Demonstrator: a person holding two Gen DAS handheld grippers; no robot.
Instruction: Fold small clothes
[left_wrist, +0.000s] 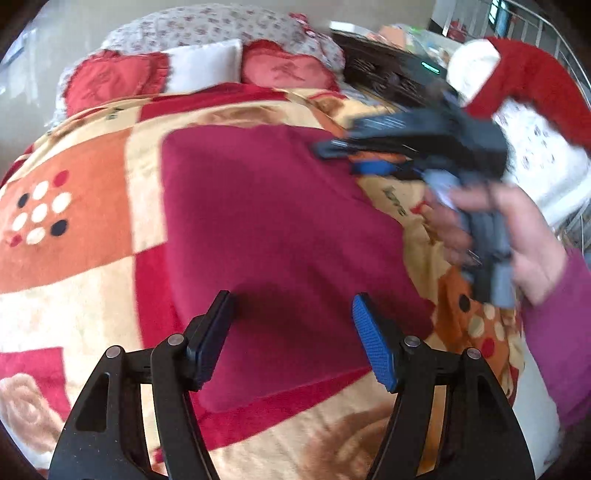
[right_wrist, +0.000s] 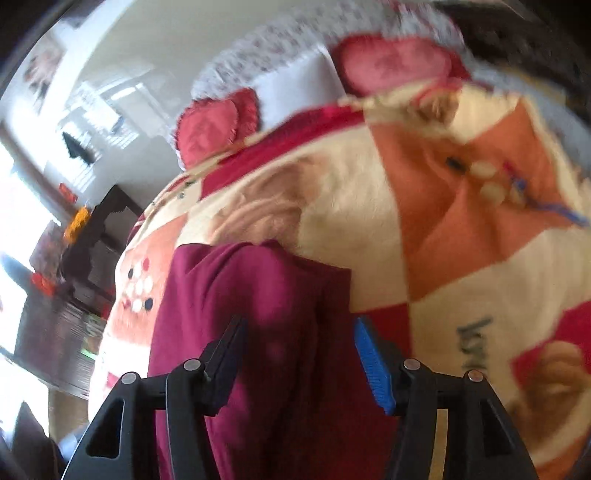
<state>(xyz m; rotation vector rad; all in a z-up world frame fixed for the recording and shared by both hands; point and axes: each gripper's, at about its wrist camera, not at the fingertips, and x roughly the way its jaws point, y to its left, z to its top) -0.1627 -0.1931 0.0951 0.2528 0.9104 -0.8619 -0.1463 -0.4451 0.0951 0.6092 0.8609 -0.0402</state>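
The maroon garment (left_wrist: 280, 229) lies flat on the patterned blanket (left_wrist: 74, 229) that covers the bed, already shaped into a rough rectangle, so the fold looks partly done and the step in hand seems to be regrasping for the next fold.

Left to right in the left wrist view: the blanket's orange square with dots, then the garment at centre, then the right hand-held gripper (left_wrist: 332, 149) hanging blurred over the garment's far right corner, gripped by a hand (left_wrist: 517, 243) in a magenta sleeve (left_wrist: 561, 332). The left hand-held gripper (left_wrist: 291, 339) hovers over the near edge with its 2 fingers apart and nothing between them. In the right wrist view the right hand-held gripper's fingers also stand apart, with the cloth beneath them but not pinched.

The next move likely calls for each gripper to close on an edge or corner and carry it across evenly.

At the head of the bed sit 2 red cushions (left_wrist: 110, 81) and a white pillow (left_wrist: 203, 66); a heap of red and white laundry (left_wrist: 524, 96) lies at the right. Nothing lies on the garment; the soft blanket could get pinched along with it.
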